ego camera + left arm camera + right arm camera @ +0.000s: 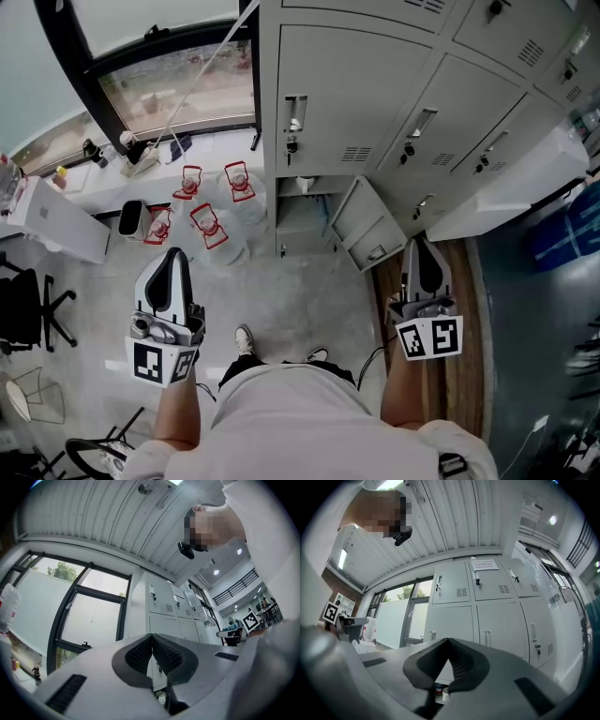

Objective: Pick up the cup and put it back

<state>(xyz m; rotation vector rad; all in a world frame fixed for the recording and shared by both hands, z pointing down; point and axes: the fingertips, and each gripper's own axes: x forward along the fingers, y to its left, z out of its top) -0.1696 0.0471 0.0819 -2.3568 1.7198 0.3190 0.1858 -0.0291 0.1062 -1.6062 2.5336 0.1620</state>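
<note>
At the far left a black chair point(33, 309) is standing on the grey floor, and beyond it a window point(178, 84) is running above a white ledge point(103, 183). Clear jugs point(208, 225) with red handles are sitting on the floor below that ledge, with a dark bin point(133, 217) just beside them.

The left gripper point(174, 253) is pointing forward over the floor, well apart from the jugs. In its own view its ribbed fingers are meeting at the tips and are gripping nothing.

Between the two grippers the person's shoes point(244, 339) are showing on the floor. Ahead, grey lockers point(347, 84) are filling the wall, and one low door point(370, 225) is hanging open to the right of its compartment.

The cup point(446, 694) is sitting inside that open compartment – small and pale, just beside a darker container point(438, 687) on its left in the right gripper view. Neither gripper is touching it, and in both gripper views it is showing below the closed fingertips.

The right gripper point(420, 244) is pointing toward the lockers, near the open door, and is hovering over a strip of wooden flooring point(459, 281). Its fingers are also pressing together, holding nothing
</note>
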